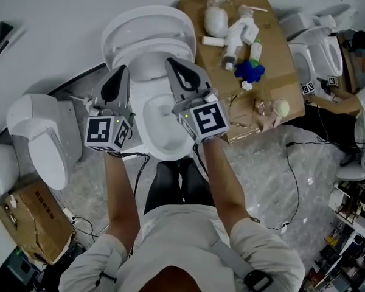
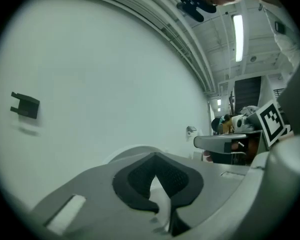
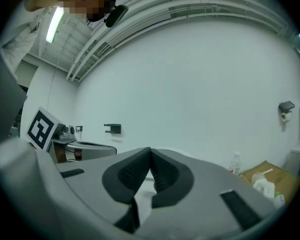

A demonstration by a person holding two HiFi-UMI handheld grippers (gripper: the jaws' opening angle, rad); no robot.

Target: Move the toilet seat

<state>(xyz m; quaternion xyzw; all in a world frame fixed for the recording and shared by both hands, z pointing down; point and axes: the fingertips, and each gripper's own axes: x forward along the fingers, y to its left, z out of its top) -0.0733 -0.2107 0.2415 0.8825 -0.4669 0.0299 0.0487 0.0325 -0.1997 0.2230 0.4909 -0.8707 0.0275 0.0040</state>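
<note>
- Head view: left tool (image 1: 123, 72) and right tool (image 1: 171, 62) are held side by side over the white toilet bowl (image 1: 164, 126) at frame centre, tips pointing toward the top of the frame.
- Left tool, left gripper view (image 2: 155, 156): jaws closed and the dark pads meet at the tips. Only a sliver of white background shows in the gap lower down; nothing is gripped.
- Right tool, right gripper view (image 3: 150, 150): same condition, with pads together at the tips and nothing between them.
- Toilet seat (image 1: 147, 29): upper centre of the head view, apparently raised together with the lid and leaning back toward the wall. It sits just beyond both tool tips. I cannot tell whether either tip touches it.
- Marker cubes sit at the rear of each tool, near frame centre.
- Cardboard sheet (image 1: 274, 59) lies on the floor to the upper right and carries white bottles (image 1: 240, 35) and a blue object (image 1: 250, 70).
- Second toilet (image 1: 39, 135) stands at the left edge, with a cardboard box (image 1: 30, 224) below it at lower left.
- Black wall bracket (image 2: 25, 105) is on the pale wall, at the left of the left gripper view.
</note>
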